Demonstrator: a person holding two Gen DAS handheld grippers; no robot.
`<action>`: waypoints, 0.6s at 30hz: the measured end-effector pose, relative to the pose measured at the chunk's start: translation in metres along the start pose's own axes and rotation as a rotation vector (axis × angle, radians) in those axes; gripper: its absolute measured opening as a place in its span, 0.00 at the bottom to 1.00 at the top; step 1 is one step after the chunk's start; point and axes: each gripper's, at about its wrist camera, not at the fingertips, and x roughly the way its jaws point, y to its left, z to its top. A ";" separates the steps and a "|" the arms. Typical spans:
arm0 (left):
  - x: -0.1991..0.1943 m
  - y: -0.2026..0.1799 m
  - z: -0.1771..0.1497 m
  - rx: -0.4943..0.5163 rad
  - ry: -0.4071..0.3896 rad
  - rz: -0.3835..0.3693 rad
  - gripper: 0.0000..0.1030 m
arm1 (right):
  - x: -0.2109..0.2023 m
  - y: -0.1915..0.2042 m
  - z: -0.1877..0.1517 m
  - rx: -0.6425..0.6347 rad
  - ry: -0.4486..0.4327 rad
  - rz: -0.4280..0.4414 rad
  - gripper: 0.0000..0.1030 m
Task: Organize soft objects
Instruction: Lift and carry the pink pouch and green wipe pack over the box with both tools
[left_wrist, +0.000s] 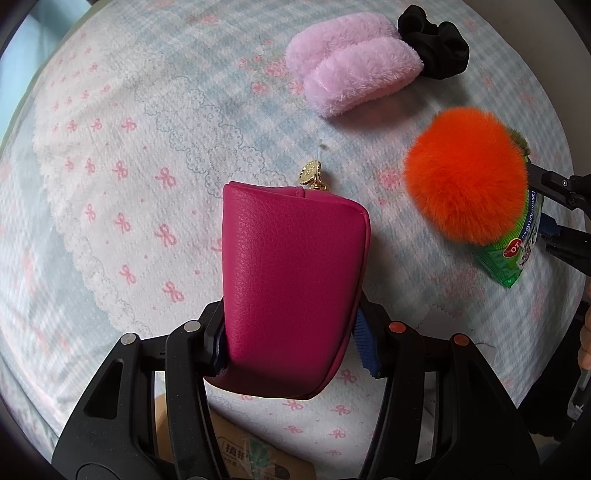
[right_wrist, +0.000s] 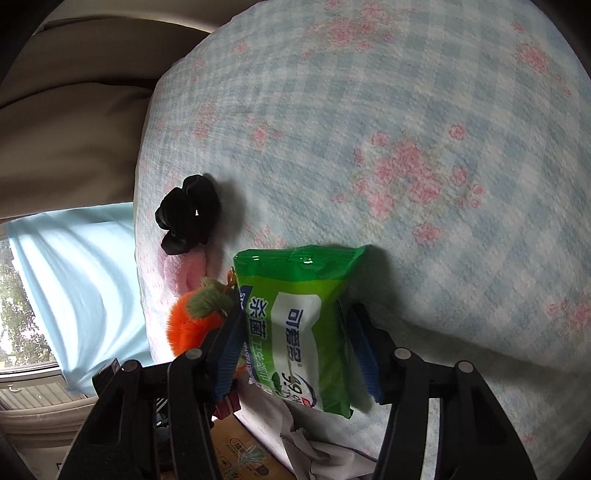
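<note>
Clamped in the left gripper (left_wrist: 291, 332) is a magenta grained-leather pouch (left_wrist: 291, 288) with a gold zipper pull, held above the bed (left_wrist: 129, 166). A glossy green wipes pack (right_wrist: 306, 332) is grasped by the right gripper (right_wrist: 299, 354), beside an orange pompom (left_wrist: 465, 181).

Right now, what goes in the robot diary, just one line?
left gripper: shut on magenta pouch | right gripper: around green wipes pack | orange pompom beside pack | on bed: pink fuzzy headband, black scrunchie

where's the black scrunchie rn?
Left wrist view, top right: black scrunchie lies on the bedspread, touching the far side of the lilac plush headband.
</note>
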 end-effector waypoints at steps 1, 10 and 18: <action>-0.001 0.000 0.000 -0.002 -0.004 0.000 0.48 | 0.000 0.000 0.000 0.000 0.001 -0.001 0.44; -0.030 -0.007 -0.009 -0.012 -0.064 -0.018 0.43 | -0.007 0.022 -0.009 -0.066 -0.016 -0.028 0.31; -0.102 -0.002 -0.026 -0.085 -0.175 -0.049 0.42 | -0.048 0.080 -0.019 -0.200 -0.071 -0.028 0.30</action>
